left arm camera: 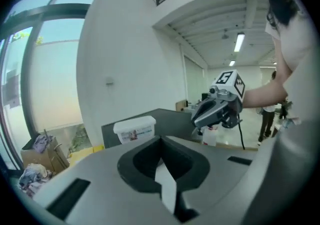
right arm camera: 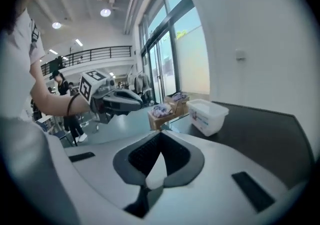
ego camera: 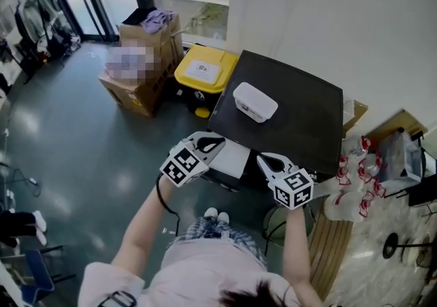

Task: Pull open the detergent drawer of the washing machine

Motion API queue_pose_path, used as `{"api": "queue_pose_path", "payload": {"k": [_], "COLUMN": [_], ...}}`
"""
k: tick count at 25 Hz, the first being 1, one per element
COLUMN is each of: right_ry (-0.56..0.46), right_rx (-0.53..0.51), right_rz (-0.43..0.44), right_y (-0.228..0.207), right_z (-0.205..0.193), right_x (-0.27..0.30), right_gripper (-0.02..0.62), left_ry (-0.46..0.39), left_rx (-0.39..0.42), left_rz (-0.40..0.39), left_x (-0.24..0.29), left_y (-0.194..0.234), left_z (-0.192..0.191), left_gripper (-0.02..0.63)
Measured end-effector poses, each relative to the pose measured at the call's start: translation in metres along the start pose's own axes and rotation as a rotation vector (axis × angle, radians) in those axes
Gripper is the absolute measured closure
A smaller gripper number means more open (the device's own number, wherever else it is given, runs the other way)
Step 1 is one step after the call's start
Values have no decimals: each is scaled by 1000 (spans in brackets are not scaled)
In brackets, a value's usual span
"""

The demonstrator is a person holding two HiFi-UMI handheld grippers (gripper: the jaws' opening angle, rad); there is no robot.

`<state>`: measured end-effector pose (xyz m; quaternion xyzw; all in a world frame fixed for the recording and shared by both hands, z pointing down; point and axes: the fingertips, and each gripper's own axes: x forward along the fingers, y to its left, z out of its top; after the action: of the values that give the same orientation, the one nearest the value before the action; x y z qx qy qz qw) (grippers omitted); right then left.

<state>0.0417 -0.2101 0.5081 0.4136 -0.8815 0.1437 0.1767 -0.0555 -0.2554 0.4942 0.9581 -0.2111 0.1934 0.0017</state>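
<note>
The washing machine's dark top [ego camera: 300,118] carries a white lidded tub [ego camera: 255,101], also seen as the tub [left arm camera: 134,129] and the tub [right arm camera: 207,115]. Under the top's near left corner a white block [ego camera: 231,160] juts from the machine's front; I cannot tell whether it is the drawer. My left gripper [ego camera: 216,141] hovers above that block, shut and empty, its pads touching [left arm camera: 161,141]. My right gripper [ego camera: 263,158] hangs beside it at the top's near edge, also shut with nothing held [right arm camera: 159,139]. Each gripper shows in the other's view: the right gripper [left arm camera: 199,118], the left gripper [right arm camera: 144,103].
A yellow-lidded bin [ego camera: 205,70] and cardboard boxes [ego camera: 147,60] stand left of the machine. Red-labelled bottles [ego camera: 355,183] crowd a wooden surface at the right. The white wall [ego camera: 355,19] runs behind the machine. Grey floor [ego camera: 82,155] spreads to the left.
</note>
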Motion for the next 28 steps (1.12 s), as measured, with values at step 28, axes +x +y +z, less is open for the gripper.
{"api": "queue_pose_path", "payload": {"k": [28], "right_ry": [-560], "right_rx": [206], "right_rz": [-731], "right_y": [-130], "right_z": [37], "right_x": [-179], "right_gripper": [578], "left_ry": [-304], "left_rx": [-120], "left_rz": [317], "left_x": [-4], "left_y": [61], "left_z": [80], "left_gripper": [581]}}
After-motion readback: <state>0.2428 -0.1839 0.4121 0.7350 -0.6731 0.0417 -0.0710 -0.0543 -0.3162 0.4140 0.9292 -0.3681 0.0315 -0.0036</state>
